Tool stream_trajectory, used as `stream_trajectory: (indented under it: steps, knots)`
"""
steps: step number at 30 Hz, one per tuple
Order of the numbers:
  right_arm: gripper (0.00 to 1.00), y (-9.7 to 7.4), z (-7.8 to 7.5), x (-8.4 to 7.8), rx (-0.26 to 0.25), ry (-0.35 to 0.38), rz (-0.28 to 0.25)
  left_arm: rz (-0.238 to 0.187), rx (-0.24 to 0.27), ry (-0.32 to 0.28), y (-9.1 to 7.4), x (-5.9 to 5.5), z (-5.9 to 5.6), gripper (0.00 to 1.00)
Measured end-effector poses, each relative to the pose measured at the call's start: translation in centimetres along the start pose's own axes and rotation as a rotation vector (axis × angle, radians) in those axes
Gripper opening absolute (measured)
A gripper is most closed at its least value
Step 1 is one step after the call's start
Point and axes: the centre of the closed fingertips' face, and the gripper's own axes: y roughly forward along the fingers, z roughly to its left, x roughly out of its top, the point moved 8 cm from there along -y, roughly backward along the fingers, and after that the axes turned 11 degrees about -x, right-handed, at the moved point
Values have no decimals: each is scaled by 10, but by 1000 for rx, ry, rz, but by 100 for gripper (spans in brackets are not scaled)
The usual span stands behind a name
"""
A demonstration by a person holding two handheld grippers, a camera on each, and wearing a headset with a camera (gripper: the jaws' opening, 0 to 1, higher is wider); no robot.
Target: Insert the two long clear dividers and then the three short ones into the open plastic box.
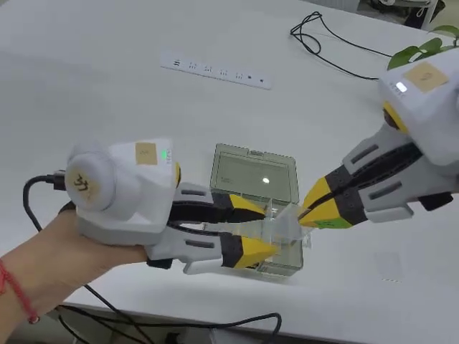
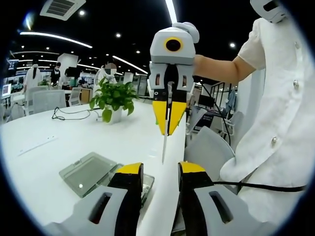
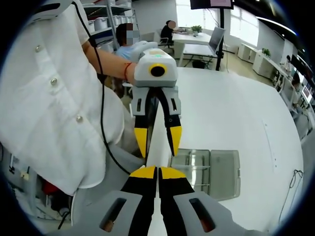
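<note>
**Above the open box, a divider pinched at one end**

Over the near end of the clear plastic box [image 1: 281, 264], the clear divider [image 1: 288, 218] hung tilted. Its far end was caught in the right gripper [image 1: 316, 210], whose yellow-tipped jaws were clamped tight on it. The left gripper [image 1: 254, 228], held in a hand [image 1: 50, 251], had its jaws spread wide to either side of the divider's near end; whether they touched it could not be told.

The box's hinged lid [image 1: 254, 174] lay flat open behind it, and what lay inside the box could not be made out. Farther back on the white table [image 1: 107, 129] were a white power strip [image 1: 215, 70], a looped black cable [image 1: 315, 36] and a potted plant [image 2: 112, 98].

A tan sticker [image 1: 145, 153] sat on the left gripper's housing. The marks on its round cap [image 1: 86, 183] were too small to read.
</note>
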Motion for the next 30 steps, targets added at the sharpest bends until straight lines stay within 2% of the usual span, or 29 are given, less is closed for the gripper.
stream_trajectory:
  steps: [17,22,30]
  knots:
    - [3,5,-15,-9,-54,34,4,54,55,-28,-15,-14,8,49]
    - [3,11,-22,-11,-71,47,1,70,82,-36,-19,-19,13,59]
    - [3,24,-34,-18,-93,70,-4,101,101,-60,-22,-30,17,68]
